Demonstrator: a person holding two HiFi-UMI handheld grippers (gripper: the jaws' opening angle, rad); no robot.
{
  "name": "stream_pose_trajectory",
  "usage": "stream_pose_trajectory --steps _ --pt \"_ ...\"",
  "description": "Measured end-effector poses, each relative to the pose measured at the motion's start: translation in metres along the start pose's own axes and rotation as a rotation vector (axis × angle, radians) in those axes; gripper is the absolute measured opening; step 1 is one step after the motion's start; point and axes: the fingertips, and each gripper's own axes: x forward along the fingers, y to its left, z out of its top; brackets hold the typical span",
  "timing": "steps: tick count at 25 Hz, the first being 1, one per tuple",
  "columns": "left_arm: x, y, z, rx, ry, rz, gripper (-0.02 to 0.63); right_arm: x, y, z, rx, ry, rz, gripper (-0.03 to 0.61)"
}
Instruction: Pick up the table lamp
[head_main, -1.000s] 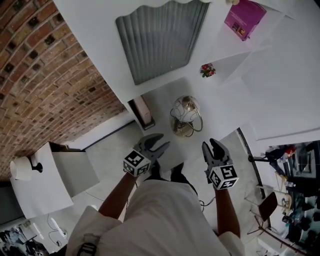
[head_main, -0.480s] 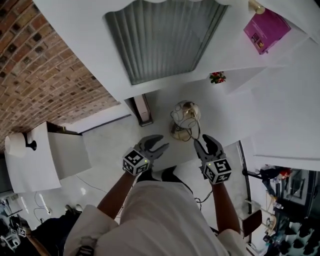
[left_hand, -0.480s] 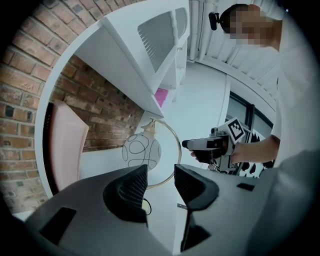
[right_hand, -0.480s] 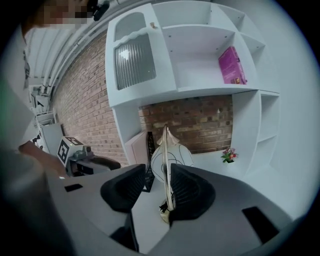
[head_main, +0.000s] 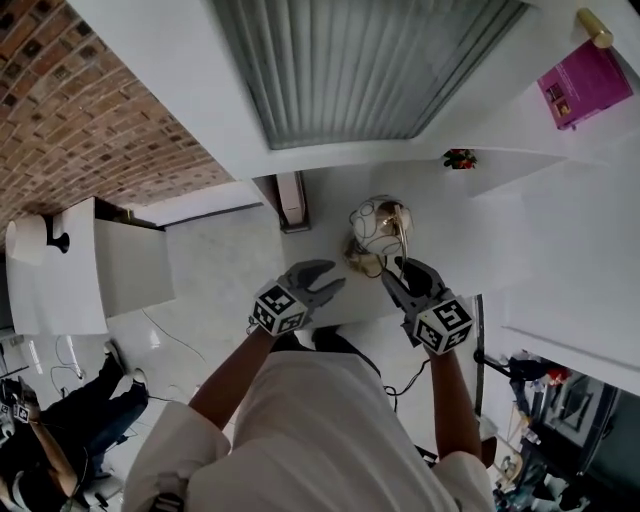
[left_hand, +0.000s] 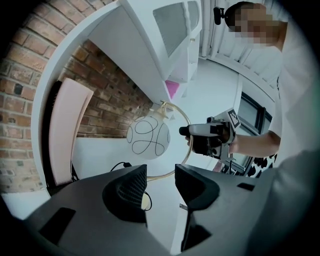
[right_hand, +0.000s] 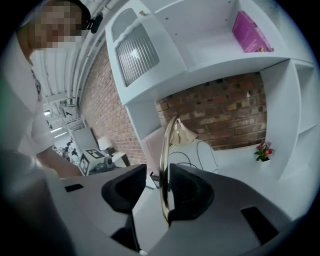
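Head view: the table lamp (head_main: 378, 232) stands on the white surface (head_main: 230, 270). It is just ahead of your right claw (head_main: 405, 272), and your left claw (head_main: 327, 278) is near it on the left.

Left gripper view: your left claw (left_hand: 160, 172) is partly open and empty. Beyond its tips is the lamp's white globe (left_hand: 148, 137), scrawled with thin black lines, inside a gold hoop (left_hand: 186, 121).

Right gripper view: your right claw (right_hand: 157, 172) has just been closing a little but stands wide. The gold hoop (right_hand: 162, 150) rises between its jaws, close against one and unclamped.
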Motion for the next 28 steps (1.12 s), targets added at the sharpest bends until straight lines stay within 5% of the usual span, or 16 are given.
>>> stream_pose_trajectory --steps 14,20,28 --pt "0.03 0.031 -0.045 -0.138 0.012 0.07 0.196 0.033 0.028 -0.006 -0.064 0.1 0.414 0.112" --pt "0.045 0.046 -0.074 -0.25 0.017 0.087 0.201 0.037 0.037 0.005 -0.062 0.074 0.497 0.012" --pt "0.059 0.056 -0.107 -0.349 0.032 0.115 0.207 0.036 0.036 0.017 -0.082 0.06 0.518 0.011"
